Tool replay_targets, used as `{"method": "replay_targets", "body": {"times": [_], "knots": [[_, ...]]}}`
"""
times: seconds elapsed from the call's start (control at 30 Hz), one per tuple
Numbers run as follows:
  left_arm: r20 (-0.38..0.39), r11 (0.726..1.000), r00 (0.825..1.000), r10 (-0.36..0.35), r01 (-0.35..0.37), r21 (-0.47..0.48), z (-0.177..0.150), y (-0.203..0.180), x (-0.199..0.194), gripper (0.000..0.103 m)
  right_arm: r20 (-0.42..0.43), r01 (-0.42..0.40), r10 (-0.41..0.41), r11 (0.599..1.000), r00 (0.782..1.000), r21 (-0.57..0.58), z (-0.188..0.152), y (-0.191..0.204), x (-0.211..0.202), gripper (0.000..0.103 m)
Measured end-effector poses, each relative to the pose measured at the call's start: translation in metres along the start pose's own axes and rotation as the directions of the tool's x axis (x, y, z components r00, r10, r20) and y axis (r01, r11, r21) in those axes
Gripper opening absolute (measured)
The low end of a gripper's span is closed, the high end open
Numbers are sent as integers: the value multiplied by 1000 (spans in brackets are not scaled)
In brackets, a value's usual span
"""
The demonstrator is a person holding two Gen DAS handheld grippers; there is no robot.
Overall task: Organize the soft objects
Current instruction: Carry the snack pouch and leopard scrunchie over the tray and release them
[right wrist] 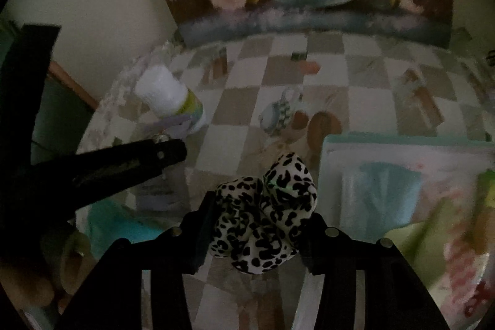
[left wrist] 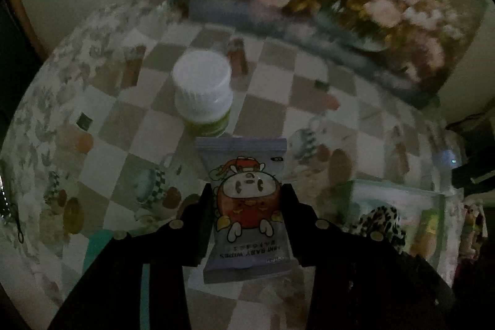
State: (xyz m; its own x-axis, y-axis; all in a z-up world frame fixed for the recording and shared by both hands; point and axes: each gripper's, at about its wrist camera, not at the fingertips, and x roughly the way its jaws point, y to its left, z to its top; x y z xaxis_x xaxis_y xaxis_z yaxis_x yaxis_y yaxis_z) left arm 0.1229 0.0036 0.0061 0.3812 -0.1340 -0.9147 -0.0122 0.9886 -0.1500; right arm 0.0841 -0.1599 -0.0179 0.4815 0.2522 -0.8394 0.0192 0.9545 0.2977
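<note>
Both claws are loaded: left gripper (left wrist: 247,206) pinches the mini baby wipes pack (left wrist: 246,200), long axis pointing up-frame; right gripper (right wrist: 258,221) squeezes a leopard-print scrunchie (right wrist: 266,212); clear storage bin (right wrist: 402,150) sits right of centre, so right hand's nearer, I'd guess.

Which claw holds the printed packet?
The left claw: it grips the lilac baby wipes packet. The right claw grips a leopard-print soft bundle.

Both wrist views look steeply down on one checkered table (left wrist: 278,101).
</note>
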Motion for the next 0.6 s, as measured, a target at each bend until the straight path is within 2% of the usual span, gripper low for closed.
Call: {"method": "replay_targets", "body": {"times": [0.13, 0.3, 0.43, 0.6], "knots": [[60, 999, 998, -36, 34, 22, -4, -14, -31, 43, 59, 21, -22, 999, 998, 33, 2, -7, -30, 50], [105, 995, 990, -92, 86, 57, -12, -36, -50, 43, 117, 53, -63, 995, 991, 86, 0, -24, -60, 50], [131, 990, 984, -120, 108, 94, -21, -54, -65, 43, 153, 80, -104, 984, 983, 157, -3, -49, -84, 50], [144, 975, 974, -177, 153, 159, -34, -81, -78, 44, 173, 147, -194, 957, 966, 249, -14, -84, -111, 51]]}}
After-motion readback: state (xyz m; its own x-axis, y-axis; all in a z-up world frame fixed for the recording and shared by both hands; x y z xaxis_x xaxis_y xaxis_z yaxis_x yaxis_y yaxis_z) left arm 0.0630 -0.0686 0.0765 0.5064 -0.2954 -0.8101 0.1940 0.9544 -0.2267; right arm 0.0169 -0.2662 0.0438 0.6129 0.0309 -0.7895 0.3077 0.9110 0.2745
